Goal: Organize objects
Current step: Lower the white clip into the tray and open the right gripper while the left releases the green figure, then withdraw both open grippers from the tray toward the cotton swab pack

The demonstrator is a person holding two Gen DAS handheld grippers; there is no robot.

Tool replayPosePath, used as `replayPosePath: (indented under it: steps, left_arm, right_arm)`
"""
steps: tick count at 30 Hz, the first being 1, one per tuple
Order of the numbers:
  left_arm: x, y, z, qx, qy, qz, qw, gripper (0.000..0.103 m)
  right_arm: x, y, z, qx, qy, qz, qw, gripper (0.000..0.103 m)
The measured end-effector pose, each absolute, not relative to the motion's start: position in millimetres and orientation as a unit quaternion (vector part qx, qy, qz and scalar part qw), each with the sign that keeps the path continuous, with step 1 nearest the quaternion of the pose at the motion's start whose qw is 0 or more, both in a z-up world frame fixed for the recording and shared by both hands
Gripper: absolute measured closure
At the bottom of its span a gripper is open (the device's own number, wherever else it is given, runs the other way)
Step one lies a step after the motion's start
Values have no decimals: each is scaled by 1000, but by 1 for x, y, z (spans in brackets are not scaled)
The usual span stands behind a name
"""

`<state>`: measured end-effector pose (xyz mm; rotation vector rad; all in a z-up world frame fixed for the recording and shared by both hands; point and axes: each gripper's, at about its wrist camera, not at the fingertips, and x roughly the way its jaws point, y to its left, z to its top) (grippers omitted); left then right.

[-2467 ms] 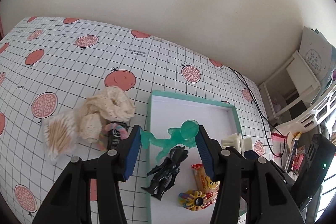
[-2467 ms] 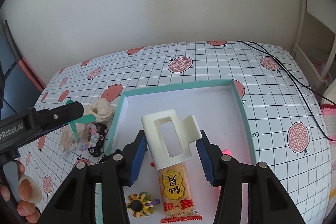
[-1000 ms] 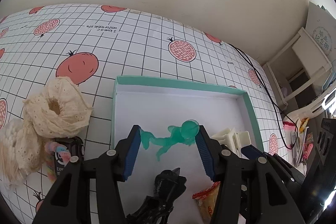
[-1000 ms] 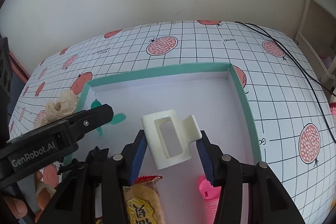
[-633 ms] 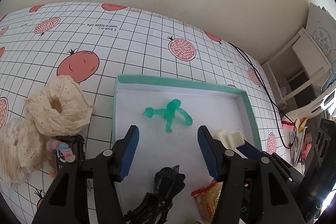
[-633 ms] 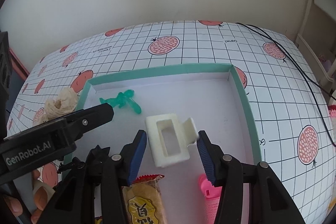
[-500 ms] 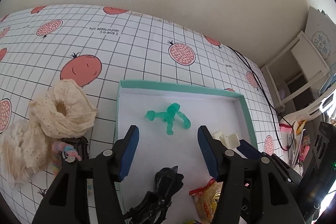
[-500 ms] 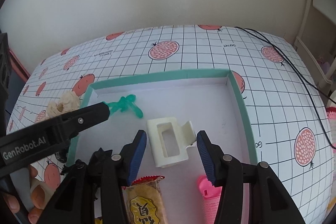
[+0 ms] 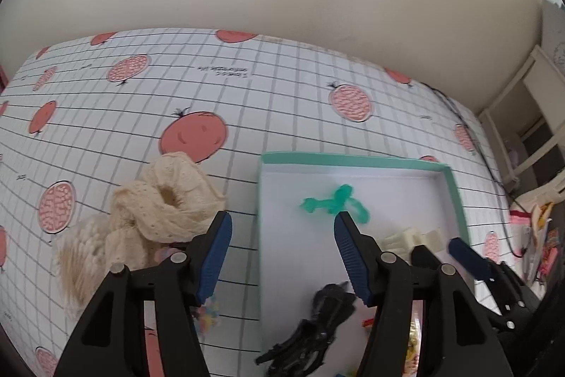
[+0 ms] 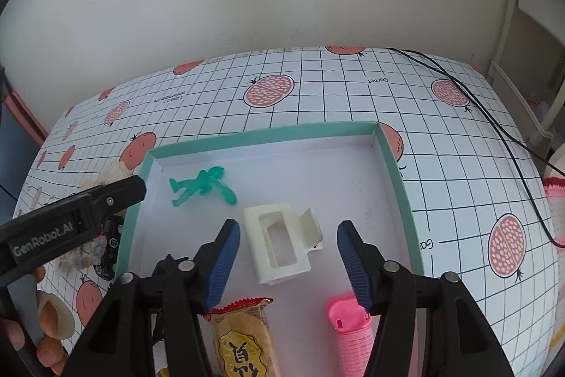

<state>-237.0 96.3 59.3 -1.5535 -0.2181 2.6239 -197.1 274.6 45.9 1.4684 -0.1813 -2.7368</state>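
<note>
Left of the tray [image 10: 395,165], on the fruit-print cloth [image 10: 317,94]: scrunchie [image 9: 166,211], swabs [image 9: 77,257], still unsorted. Inside: figure [image 10: 201,188] near far-left corner, clip [image 10: 279,242] mid-floor, snack [image 10: 243,341], pink comb [image 10: 349,331]. Left gripper [image 9: 282,257] and right gripper [image 10: 287,262]: jaws just opening, empty. Cream wall behind.

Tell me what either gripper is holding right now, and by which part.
Nothing. The left gripper and right gripper have just been opening; green figure and white clip lie loose in the box.
</note>
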Motion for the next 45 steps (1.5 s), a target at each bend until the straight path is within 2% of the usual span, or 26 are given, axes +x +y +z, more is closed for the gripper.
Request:
replayPosePath:
  steps: [5, 7, 12, 15, 18, 20, 23, 26, 45]
  left_arm:
    - [-238, 85, 55, -507, -66, 859, 11, 30]
    - [-238, 83, 55, -505, -59, 861, -1, 20]
    - [-238, 80, 54, -502, -33, 864, -24, 19]
    - [-237, 76, 53, -501, -36, 864, -28, 8]
    - [-236, 74, 53, -496, -33, 867, -35, 7]
    - [-237, 73, 54, -494, -35, 868, -37, 7]
    - [-237, 71, 54, -488, -37, 871, -41, 0]
    - [-237, 67, 53, -486, -40, 872, -49, 0]
    - [-237, 57, 51, -489, -52, 869, -55, 0]
  right_arm:
    - [-197, 276, 43, 473, -59, -879, 11, 33]
    - [-197, 277, 43, 472, -61, -880, 8, 27]
    - [-198, 281, 41, 473, -70, -878, 3, 21]
    - [-198, 284, 41, 471, -76, -879, 1, 16]
    - [-198, 287, 39, 471, -83, -878, -3, 14]
    - [-198, 290, 39, 470, -88, -878, -6, 5]
    - [-198, 293, 38, 470, -93, -878, -10, 3]
    - [-198, 297, 37, 470, -100, -877, -15, 0]
    - [-198, 301, 32, 477, -111, -872, -17, 0]
